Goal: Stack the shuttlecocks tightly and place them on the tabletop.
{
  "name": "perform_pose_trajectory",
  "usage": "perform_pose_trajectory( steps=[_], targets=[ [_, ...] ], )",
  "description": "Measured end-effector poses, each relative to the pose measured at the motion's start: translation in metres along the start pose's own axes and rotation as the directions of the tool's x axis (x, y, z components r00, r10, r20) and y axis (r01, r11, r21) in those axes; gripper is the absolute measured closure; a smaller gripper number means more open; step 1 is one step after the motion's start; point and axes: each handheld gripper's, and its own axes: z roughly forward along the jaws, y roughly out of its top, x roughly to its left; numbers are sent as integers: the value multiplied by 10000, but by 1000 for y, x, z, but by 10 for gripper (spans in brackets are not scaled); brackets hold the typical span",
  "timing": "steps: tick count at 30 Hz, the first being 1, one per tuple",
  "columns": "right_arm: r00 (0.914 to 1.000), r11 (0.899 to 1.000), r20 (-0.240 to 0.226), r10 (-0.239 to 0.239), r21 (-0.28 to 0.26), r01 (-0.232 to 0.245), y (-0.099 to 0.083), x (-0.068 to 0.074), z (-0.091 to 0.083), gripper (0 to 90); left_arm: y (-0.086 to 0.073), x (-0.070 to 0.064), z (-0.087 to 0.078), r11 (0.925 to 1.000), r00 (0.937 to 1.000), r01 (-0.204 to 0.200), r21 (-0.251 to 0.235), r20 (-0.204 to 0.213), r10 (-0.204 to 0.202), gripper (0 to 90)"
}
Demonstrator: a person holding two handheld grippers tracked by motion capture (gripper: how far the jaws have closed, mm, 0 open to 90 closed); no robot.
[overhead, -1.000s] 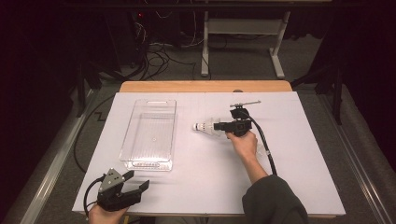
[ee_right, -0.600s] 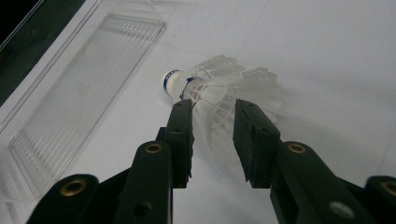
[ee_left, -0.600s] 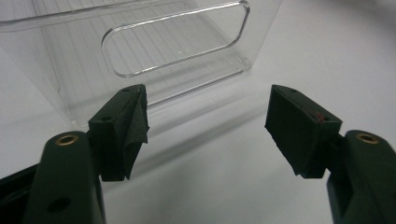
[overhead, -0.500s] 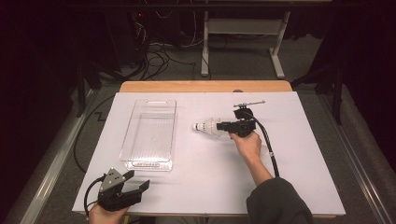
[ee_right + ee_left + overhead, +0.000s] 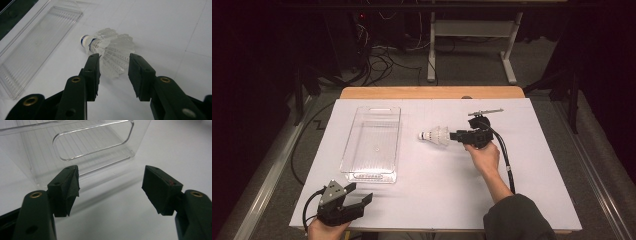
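Right now the shuttlecock [image 5: 435,135] lies on its side near the middle of the table [image 5: 537,165], toward the far edge, cork end pointing at the clear plastic bin [image 5: 373,142] to its left. The right gripper [image 5: 113,72] has its jaws on either side of the feathered skirt, closing in but with a gap visible. The left gripper [image 5: 110,187] rests at the near left corner, jaws spread wide and holding nothing, facing the bin's near end.

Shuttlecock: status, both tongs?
Right tongs open, jaws either side of the shuttlecock skirt, not yet clamped. Left tongs open, idle near the clear bin. Shuttlecock lies on its side on the table; nothing in the way.
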Motion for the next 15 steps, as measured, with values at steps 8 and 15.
perform_pose_trajectory(
  steps=[8, 15],
  targets=[
    [9991, 9994, 267, -336, -68, 338, -3, -1, -18, 617, 0, 0, -1, 10000, 10000, -13, -24, -22, 13, 310],
    [9980, 9993, 527, -353, -124, 360, -7, -8, -31, 616, 0, -1, 0, 10000, 10000, -19, 3, -18, 19, 310]
  ],
)
